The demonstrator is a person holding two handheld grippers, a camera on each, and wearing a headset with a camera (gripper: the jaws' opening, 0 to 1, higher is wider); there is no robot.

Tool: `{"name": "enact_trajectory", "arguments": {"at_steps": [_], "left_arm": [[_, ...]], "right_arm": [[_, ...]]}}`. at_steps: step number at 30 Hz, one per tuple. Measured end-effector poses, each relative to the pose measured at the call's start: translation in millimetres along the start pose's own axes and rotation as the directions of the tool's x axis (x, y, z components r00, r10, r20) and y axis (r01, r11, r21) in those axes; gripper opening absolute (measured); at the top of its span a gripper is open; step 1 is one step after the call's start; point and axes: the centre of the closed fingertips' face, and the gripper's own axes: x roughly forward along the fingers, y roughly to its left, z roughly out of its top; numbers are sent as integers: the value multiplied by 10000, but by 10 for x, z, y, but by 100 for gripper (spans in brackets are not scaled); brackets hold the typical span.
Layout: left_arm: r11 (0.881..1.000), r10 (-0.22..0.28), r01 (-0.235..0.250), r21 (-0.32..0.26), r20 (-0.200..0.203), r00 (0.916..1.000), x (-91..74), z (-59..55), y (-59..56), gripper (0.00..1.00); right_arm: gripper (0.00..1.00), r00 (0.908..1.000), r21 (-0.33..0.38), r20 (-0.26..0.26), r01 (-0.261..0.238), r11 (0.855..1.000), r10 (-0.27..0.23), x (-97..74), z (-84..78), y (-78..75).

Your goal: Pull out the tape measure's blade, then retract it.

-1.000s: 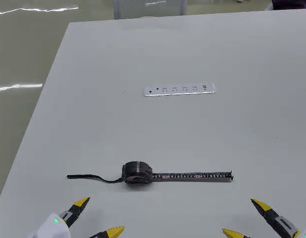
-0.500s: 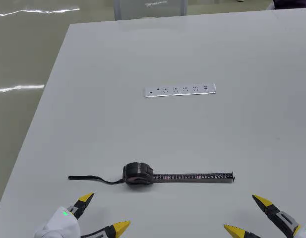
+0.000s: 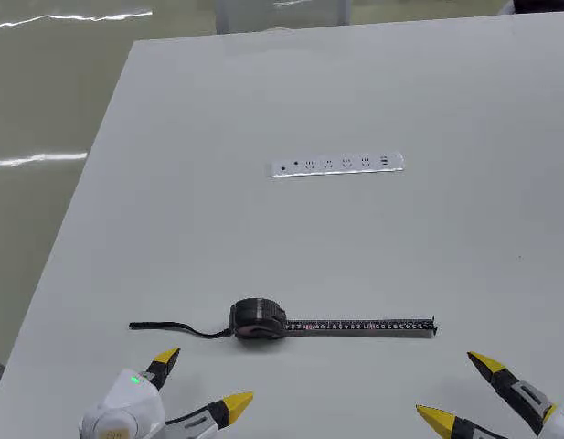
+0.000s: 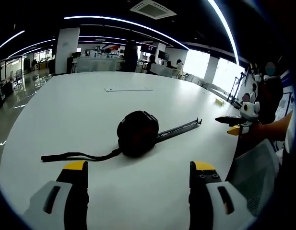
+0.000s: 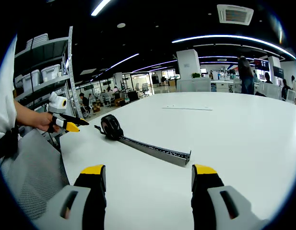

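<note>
Spotted the black round-cased tape measure (image 3: 258, 320) lying on the wide white tabletop (image 3: 263, 229), toward the near edge and well apart from the slim white power strip (image 3: 336, 165) farther back. Found its dark, marked blade (image 3: 364, 326) pulled out and resting flat on the surface, running straight off to the right in the head view, hooked tip at the far right end. Noted the thin black wrist strap (image 3: 167, 326) trailing the opposite way, off to the left with a slight curl, putting the whole long axis left to right, roughly in line with the power strip. Caught the left yellow-tipped gripper (image 3: 202, 378) hovering near the case and strap on the near side, jaws spread wide, holding nothing, touching nothing. Caught the right yellow-tipped gripper (image 3: 455, 388) near the blade's hooked end, likewise spread wide and bare. Saw, in the left gripper view, the case ahead between the two jaws, blade angled away to the right; in the right gripper view, the hooked tip nearest, case at the far end.
</note>
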Motion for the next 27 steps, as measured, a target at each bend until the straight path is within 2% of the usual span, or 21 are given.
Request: {"name": "enact_trajectory", "arguments": {"at_steps": [11, 15, 21, 24, 27], "left_arm": [[9986, 420, -418, -325, 44, 9991, 107, 68, 9, 88], [9984, 501, -500, -259, 33, 9987, 154, 83, -6, 90], [9968, 614, -612, -521, 32, 9981, 213, 87, -16, 90], [9945, 730, -726, -760, 21, 9973, 244, 70, -16, 90], [9934, 806, -806, -817, -34, 9967, 272, 58, -24, 90]], "right_arm": [[74, 10000, -53, -37, -91, 9999, 91, 54, 11, -72], [74, 9999, -57, -36, -106, 9999, 106, 68, 20, -101], [74, 9999, -130, -77, -144, 9998, 143, 87, 21, -150], [74, 9998, 168, 194, -31, 9999, 28, 103, 87, -206], [73, 9997, 239, 239, 17, 9997, -23, 125, 99, -243]]}}
